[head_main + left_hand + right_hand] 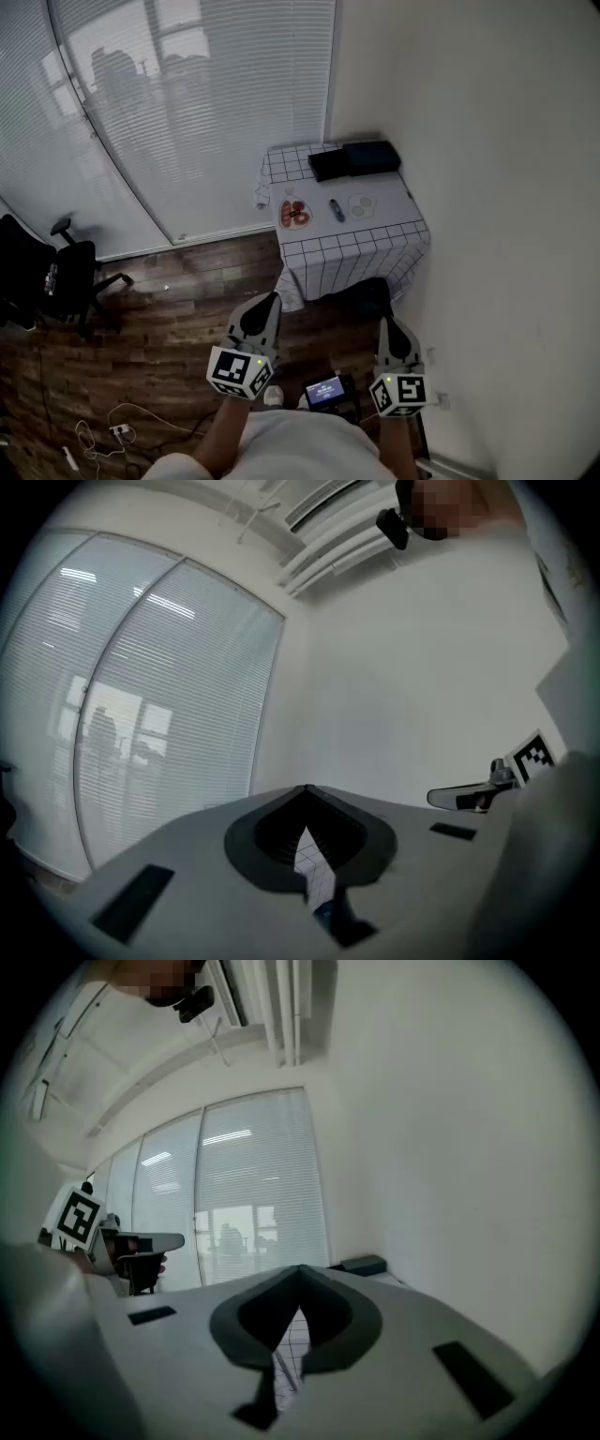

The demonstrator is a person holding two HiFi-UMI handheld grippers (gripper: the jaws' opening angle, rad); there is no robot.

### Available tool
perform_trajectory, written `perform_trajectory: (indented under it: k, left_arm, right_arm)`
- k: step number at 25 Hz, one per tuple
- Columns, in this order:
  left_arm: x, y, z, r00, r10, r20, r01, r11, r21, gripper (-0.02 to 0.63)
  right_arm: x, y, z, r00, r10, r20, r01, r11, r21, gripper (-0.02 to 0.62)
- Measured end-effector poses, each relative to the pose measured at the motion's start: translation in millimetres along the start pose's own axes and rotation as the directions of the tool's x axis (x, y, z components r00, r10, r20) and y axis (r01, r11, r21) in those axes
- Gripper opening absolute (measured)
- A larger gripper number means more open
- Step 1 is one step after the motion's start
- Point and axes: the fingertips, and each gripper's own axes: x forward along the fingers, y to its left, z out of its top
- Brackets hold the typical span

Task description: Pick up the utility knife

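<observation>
The utility knife [336, 210] is a small dark-blue bar lying on a table under a checked cloth [347, 251], far ahead of me by the white wall. Both grippers hang close to my body over the wooden floor, well short of the table. My left gripper [265, 300] has its jaws together with nothing in them. My right gripper [387, 324] is likewise shut and empty. In the left gripper view the jaw tips [307, 789] meet, and a strip of checked cloth [314, 866] shows through the slot below them. The right gripper [300, 1269] shows the same in its own view.
On the table a plate with red food [295, 214] lies left of the knife and a pale plate [362, 205] right of it. Black boxes [356, 159] sit at the back. An office chair [66, 272] stands at left; cables [112, 427] lie on the floor.
</observation>
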Motion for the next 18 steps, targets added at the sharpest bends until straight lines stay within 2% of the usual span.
perform_trajectory:
  k: [6, 12, 18]
  left_arm:
    - [-3.1, 16.0, -0.3, 1.0, 0.021, -0.01, -0.02, 0.999, 0.027, 0.008]
    - [-4.9, 4.5, -2.3, 1.0, 0.024, -0.014, -0.024, 0.999, 0.038, 0.008]
    - [-4.2, -6.7, -5.7, 1.0, 0.018, -0.015, -0.017, 0.998, 0.057, 0.008]
  right_arm:
    - [5.4, 5.0, 16.5, 0.999, 0.02, 0.034, -0.019, 0.999, -0.048, 0.006]
    - [3.7, -4.1, 23.6, 0.998, 0.01, 0.059, -0.007, 0.999, -0.049, 0.006]
    - [-6.2, 0.5, 24.7, 0.994, 0.073, 0.078, -0.068, 0.995, -0.068, 0.006]
